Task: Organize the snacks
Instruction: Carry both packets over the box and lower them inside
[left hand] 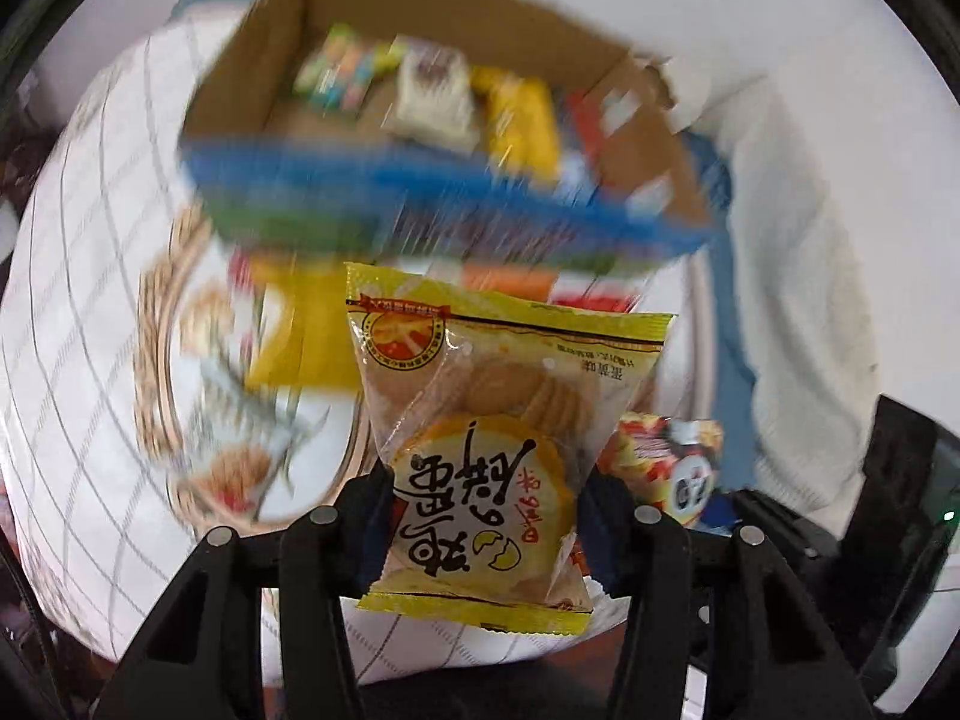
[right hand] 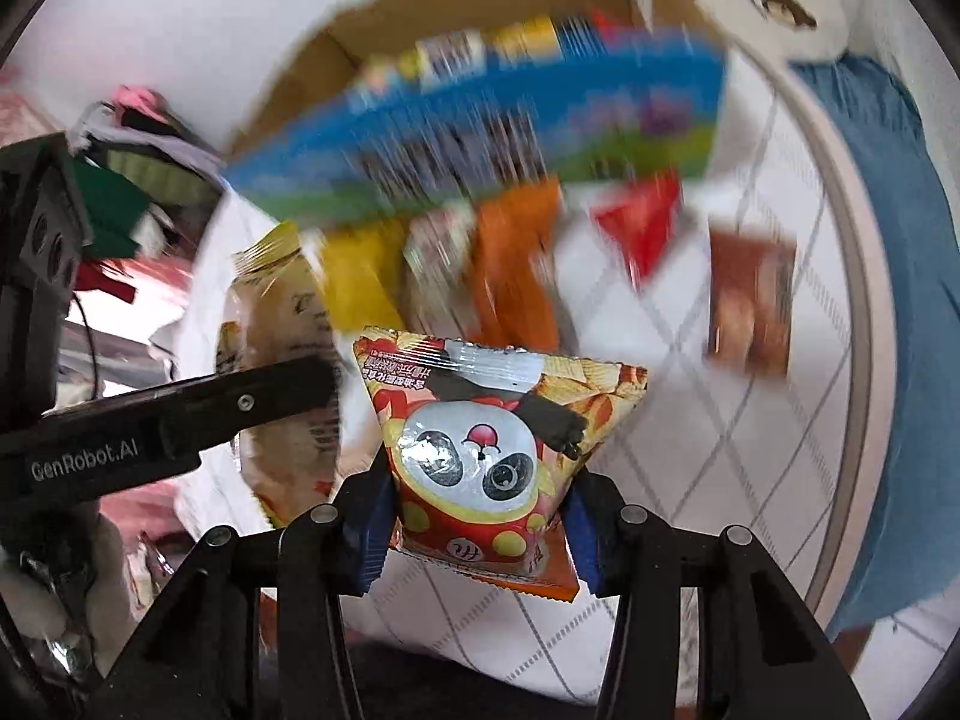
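Observation:
My left gripper (left hand: 483,528) is shut on a yellow biscuit packet (left hand: 498,432) and holds it above the table. My right gripper (right hand: 477,531) is shut on a red panda snack bag (right hand: 492,450), also seen at the right of the left wrist view (left hand: 666,462). Ahead is an open cardboard box (left hand: 252,42) with a blue front, holding several snacks (left hand: 432,90); it also shows in the right wrist view (right hand: 480,120). The left gripper's finger (right hand: 180,414) reaches in from the left of the right wrist view, with its yellow packet (right hand: 282,324) behind it.
Loose snack packets lie in front of the box: yellow (right hand: 360,276), orange (right hand: 516,264), red (right hand: 642,222) and brown (right hand: 750,300). The round table has a white checked cloth (right hand: 690,480). A blue cloth (right hand: 888,240) hangs at the right. Clutter (right hand: 138,180) lies off the left edge.

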Demonstrator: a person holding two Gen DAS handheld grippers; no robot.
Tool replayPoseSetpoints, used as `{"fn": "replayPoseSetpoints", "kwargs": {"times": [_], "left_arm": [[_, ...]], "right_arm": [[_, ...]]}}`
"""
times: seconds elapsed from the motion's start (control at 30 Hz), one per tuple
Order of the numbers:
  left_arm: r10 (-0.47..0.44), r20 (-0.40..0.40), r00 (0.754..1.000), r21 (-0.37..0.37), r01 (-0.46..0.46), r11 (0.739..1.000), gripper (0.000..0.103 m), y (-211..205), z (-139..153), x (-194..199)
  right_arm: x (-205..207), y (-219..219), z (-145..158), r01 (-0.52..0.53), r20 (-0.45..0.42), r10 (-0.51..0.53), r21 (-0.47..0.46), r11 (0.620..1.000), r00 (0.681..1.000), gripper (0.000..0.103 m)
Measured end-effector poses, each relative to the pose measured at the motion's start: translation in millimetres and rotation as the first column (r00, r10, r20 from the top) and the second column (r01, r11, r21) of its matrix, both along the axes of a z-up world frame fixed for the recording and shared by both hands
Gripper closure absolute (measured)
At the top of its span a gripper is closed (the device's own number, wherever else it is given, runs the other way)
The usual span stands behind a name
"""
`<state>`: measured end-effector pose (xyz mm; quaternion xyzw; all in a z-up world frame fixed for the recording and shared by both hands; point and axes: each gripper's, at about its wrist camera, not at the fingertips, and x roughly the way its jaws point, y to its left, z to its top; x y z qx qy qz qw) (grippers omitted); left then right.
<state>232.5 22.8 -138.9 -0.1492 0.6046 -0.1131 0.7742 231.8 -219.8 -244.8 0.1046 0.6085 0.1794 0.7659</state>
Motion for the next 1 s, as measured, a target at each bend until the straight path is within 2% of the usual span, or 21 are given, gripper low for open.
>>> {"fn": "replayPoseSetpoints", "kwargs": {"times": [0.1, 0.2, 0.3, 0.4, 0.5, 0.63, 0.77, 0.9, 0.93, 1.0], "left_arm": [[-0.011, 0.066, 0.998, 0.044, 0.008, 0.999, 0.054, 9.5, 35.4, 39.3], [-0.018, 0.106, 0.994, 0.101, 0.007, 0.995, 0.054, 18.5, 54.9, 77.0], [-0.006, 0.074, 0.997, 0.119, -0.002, 0.993, 0.054, 33.1, 63.6, 109.0], [0.023, 0.028, 0.999, 0.141, -0.027, 0.99, 0.054, 41.8, 51.3, 144.0], [0.037, -0.066, 0.997, 0.143, -0.027, 0.989, 0.054, 52.7, 27.7, 180.4], [0.053, -0.155, 0.986, 0.175, -0.026, 0.984, 0.054, 57.9, 5.3, 198.4], [0.055, -0.2, 0.978, 0.211, -0.012, 0.977, 0.054, 56.5, -14.4, 202.1], [0.078, -0.24, 0.968, 0.203, -0.028, 0.979, 0.053, 58.3, -29.9, 198.3], [0.081, -0.246, 0.966, 0.206, -0.029, 0.978, 0.052, 57.6, -32.5, 198.0], [0.082, -0.247, 0.965, 0.225, -0.025, 0.974, 0.04, 55.3, -37.9, 196.1]], "right_arm": [[30.1, -2.5, 35.8, 0.004, 0.062, -0.007, 0.055, 0.998, 0.998, 0.052], [65.6, 10.9, 62.2, 0.004, 0.133, -0.014, 0.079, 0.997, 0.991, 0.052], [107.7, 27.1, 73.6, -0.003, 0.189, -0.012, 0.081, 0.997, 0.982, 0.052], [147.4, 31.7, 74.9, -0.008, 0.209, -0.012, 0.096, 0.995, 0.978, 0.052], [181.8, 42.0, 64.3, -0.009, 0.196, -0.01, 0.093, 0.996, 0.98, 0.052], [216.0, 56.9, 38.7, -0.031, 0.142, 0.021, 0.074, 0.997, 0.99, 0.052], [236.9, 71.7, 5.0, -0.065, 0.065, 0.062, 0.047, 0.997, 0.996, 0.052], [244.8, 80.7, -21.0, -0.1, 0.005, 0.1, 0.037, 0.994, 0.995, 0.052], [245.3, 82.0, -25.7, -0.111, -0.011, 0.112, 0.047, 0.993, 0.994, 0.051], [245.5, 83.6, -32.4, -0.117, -0.046, 0.12, 0.066, 0.991, 0.992, 0.049]]}}
